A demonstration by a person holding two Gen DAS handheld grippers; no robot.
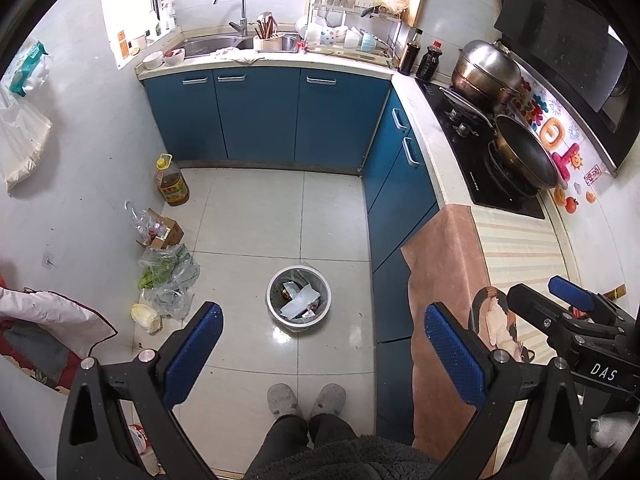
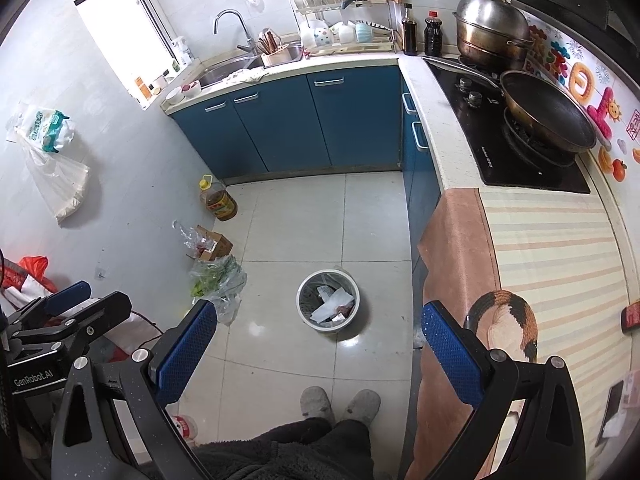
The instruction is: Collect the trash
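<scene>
While the trash bin (image 1: 299, 298) stands on the floor (image 1: 248, 216) holding wrappers, both grippers hang above it. Left gripper (image 1: 320, 344) and right gripper (image 2: 320, 340) have fingers spread wide, gripping nothing.

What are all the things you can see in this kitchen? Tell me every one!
trash bin: one, white, on the floor tiles, papers inside
oil bottle: one, yellow, floor by the left wall
cardboard box: one, brown, below the oil bottle
bag of greens: one, clear, floor left of the bin
cupboards: blue, under the counter
sink: one, steel, back counter
dish rack: one, holds white plates and bowls
sauce bottles: two, dark, counter corner
steel pot: one, on the stove
wok: one, dark, on the stove
slippers: two, grey, on the person's feet
left gripper: fingers blue, open
right gripper: fingers blue, open
</scene>
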